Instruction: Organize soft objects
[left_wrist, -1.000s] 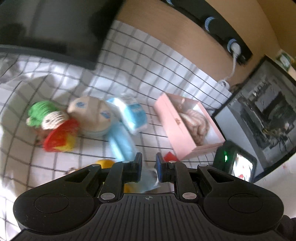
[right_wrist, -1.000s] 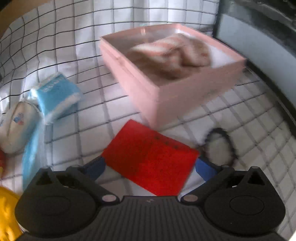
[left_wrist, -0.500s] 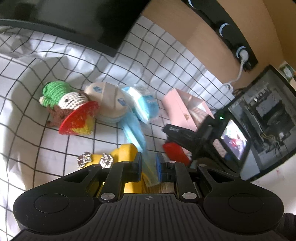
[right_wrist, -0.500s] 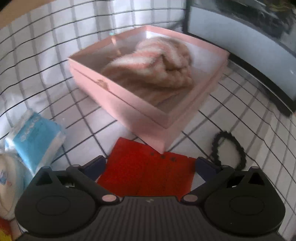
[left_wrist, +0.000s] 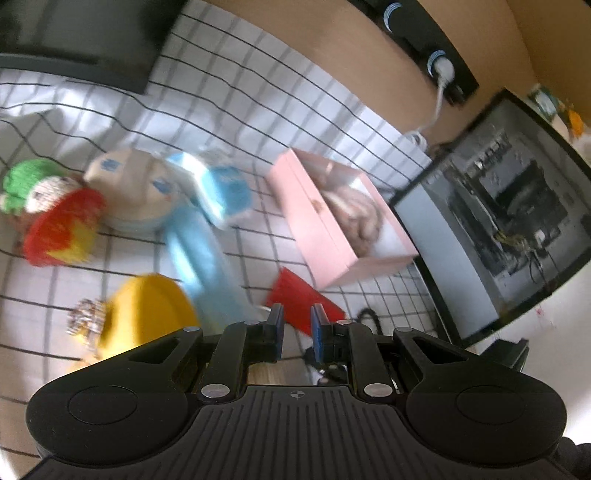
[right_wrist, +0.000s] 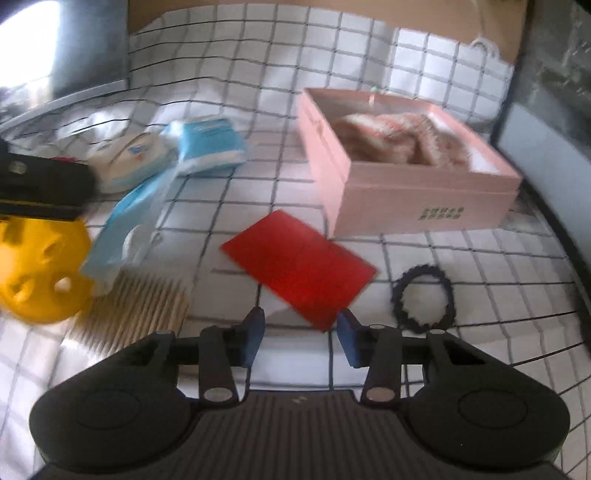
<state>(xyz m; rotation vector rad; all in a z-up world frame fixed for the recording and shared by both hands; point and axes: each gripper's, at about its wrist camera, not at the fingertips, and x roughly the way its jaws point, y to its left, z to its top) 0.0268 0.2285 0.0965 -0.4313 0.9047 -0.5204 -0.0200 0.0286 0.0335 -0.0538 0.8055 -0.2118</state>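
A pink box (right_wrist: 399, 173) holds a fluffy beige-pink soft thing (right_wrist: 399, 140); it also shows in the left wrist view (left_wrist: 332, 218). A red card (right_wrist: 299, 262) lies in front of the box, just ahead of my right gripper (right_wrist: 301, 336), which is open and empty. A black scrunchie (right_wrist: 423, 299) lies right of the card. My left gripper (left_wrist: 297, 325) hovers empty with its jaws a narrow gap apart. Blue tissue packs (left_wrist: 218, 188), a long blue packet (left_wrist: 203, 258), a beige pouch (left_wrist: 125, 184) and a crocheted toy (left_wrist: 51, 218) lie at left.
A yellow holed ball (right_wrist: 37, 273) and a wooden comb (right_wrist: 136, 310) lie at the near left. A dark monitor (left_wrist: 498, 229) stands to the right of the box. A black device (left_wrist: 74, 33) sits at the far left on the checked cloth (right_wrist: 229, 74).
My right gripper pulled back and up from the red card, its jaws now narrower. My left gripper swung right; the right gripper has left its view. Both views are blurred by motion.
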